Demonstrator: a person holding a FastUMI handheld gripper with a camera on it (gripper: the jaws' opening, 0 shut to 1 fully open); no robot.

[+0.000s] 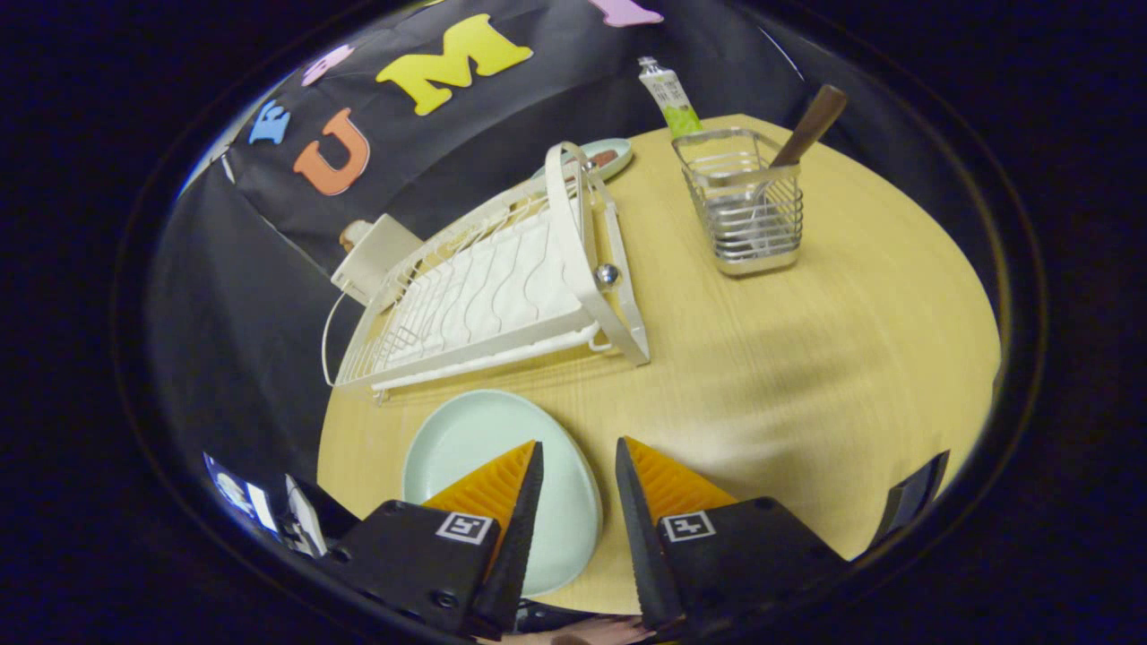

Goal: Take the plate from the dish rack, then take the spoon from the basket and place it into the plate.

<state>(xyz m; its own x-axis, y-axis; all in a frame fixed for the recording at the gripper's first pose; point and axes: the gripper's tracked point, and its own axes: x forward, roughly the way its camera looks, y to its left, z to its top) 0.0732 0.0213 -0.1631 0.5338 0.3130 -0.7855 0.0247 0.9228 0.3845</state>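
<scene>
Gripper view gives us the hand-held gripper (578,452) with its fingers parted and holding nothing, the pale green plate (475,448) lying flat on the surface (806,358) under the left finger. At 11 o'clock we see the dish rack (502,287). At 1 o'clock the spoon (811,121) stands in the wire basket (744,206).

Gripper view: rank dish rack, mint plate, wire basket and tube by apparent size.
1. Dish rack
2. Mint plate, though nearness to the open gripper enlarges it
3. Wire basket
4. Tube
</scene>
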